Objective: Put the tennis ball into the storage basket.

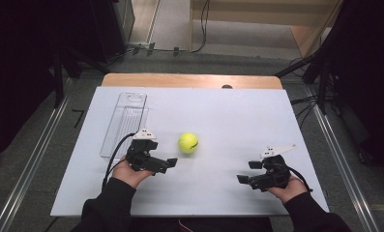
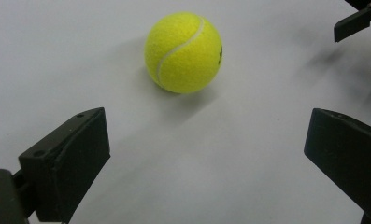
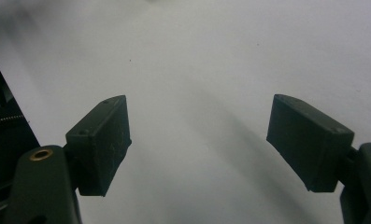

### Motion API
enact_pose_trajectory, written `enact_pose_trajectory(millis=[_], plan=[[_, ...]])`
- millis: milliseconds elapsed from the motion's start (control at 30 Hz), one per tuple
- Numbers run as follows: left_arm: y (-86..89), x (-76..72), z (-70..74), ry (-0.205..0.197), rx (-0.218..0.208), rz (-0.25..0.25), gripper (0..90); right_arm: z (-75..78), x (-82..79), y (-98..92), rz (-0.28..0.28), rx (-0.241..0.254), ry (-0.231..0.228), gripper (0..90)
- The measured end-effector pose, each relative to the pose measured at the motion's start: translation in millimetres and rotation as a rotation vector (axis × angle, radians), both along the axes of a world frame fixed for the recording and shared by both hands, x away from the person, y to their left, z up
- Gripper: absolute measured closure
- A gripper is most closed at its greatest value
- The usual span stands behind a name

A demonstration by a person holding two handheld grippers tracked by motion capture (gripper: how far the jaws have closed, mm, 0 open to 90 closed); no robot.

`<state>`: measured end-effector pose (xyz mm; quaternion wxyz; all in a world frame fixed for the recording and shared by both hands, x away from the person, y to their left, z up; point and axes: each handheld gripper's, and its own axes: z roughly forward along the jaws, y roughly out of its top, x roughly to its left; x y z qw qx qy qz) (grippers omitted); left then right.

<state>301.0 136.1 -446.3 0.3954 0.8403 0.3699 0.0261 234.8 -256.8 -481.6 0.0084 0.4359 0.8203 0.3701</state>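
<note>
Table (image 1: 218, 121): white top with a wooden edge showing at the far side; it carries everything below.
Tray (image 1: 124, 123): clear plastic, long and narrow, lying on the left part of the table with its long axis running from near to far; nothing can be seen inside it; its near end is just beyond the left gripper.
Left gripper (image 1: 163, 165): held in the person's left hand (image 1: 131, 175) at the near left, jaws turned toward the table's middle; in the left gripper view (image 2: 206, 154) its jaws stand wide apart with bare table between them, gripping nothing.
Right gripper (image 1: 247, 173): held in the right hand (image 1: 291, 186) at the near right, jaws turned to the left; in the right gripper view (image 3: 199, 140) they are spread wide over bare white table, holding nothing.
Tennis ball (image 1: 188, 142): yellow-green, resting on the table near its middle, just beyond the left gripper's jaw tips and apart from them, well apart from the right gripper; round, so no long axis.
Seam: the left gripper view shows the tennis ball (image 2: 183, 52) close, with a white seam curving from upper right to lower left and small dark print at its right edge; in the high view the print is too small to read.
Far corner: the left gripper view also catches the other gripper's black jaw tips at its upper right edge.
</note>
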Motion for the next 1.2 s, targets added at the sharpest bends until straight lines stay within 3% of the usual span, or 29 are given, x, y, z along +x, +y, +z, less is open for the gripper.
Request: enact_pose_trajectory(millis=[533, 833, 1200], plan=[[-13.3, 12.7, 6.3, -0.010, -0.021, 0.010, 0.8, -0.4, -0.1, 0.4, 0.006, -0.005, 0.002, 19.4], [-18.7, 20.9, 10.1, -0.030, 0.006, 0.017, 0.8, -0.5, -0.1, 0.5, 0.007, -0.007, 0.001, 19.4], [-24.1, 34.5, 14.2, -0.015, -0.016, 0.021, 0.8, -0.6, -0.1, 0.4, 0.008, -0.005, 0.004, 19.5]])
